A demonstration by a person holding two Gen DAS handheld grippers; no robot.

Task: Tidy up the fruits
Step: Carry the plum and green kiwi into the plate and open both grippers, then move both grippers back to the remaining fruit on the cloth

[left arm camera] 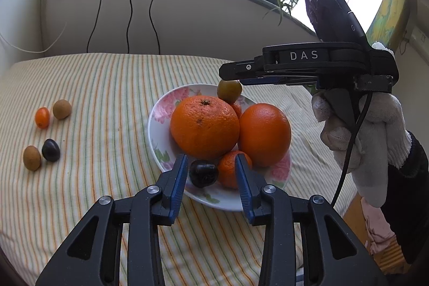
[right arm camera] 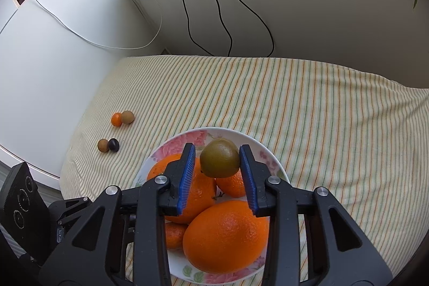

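A flowered plate (left arm camera: 156,122) (right arm camera: 264,149) on the striped cloth holds two big oranges (left arm camera: 205,126) (right arm camera: 226,236), small mandarins (left arm camera: 228,173) (right arm camera: 232,185), a dark fruit (left arm camera: 202,173) and a green-brown fruit (left arm camera: 229,91) (right arm camera: 219,162). My left gripper (left arm camera: 211,165) is open low over the plate's near edge, its fingers either side of the dark fruit and a mandarin. My right gripper (right arm camera: 217,161) is open above the plate; the green-brown fruit sits between its fingers, touching the right pad (right arm camera: 245,173), with a gap on the left. Whether the fruit rests on the pile is unclear.
Several small fruits lie on the cloth at the left: an orange one (left arm camera: 42,117), two brown ones (left arm camera: 62,109) (left arm camera: 31,158) and a dark one (left arm camera: 51,150). A wall with hanging cables (left arm camera: 130,18) is behind. The table edge drops off at the right.
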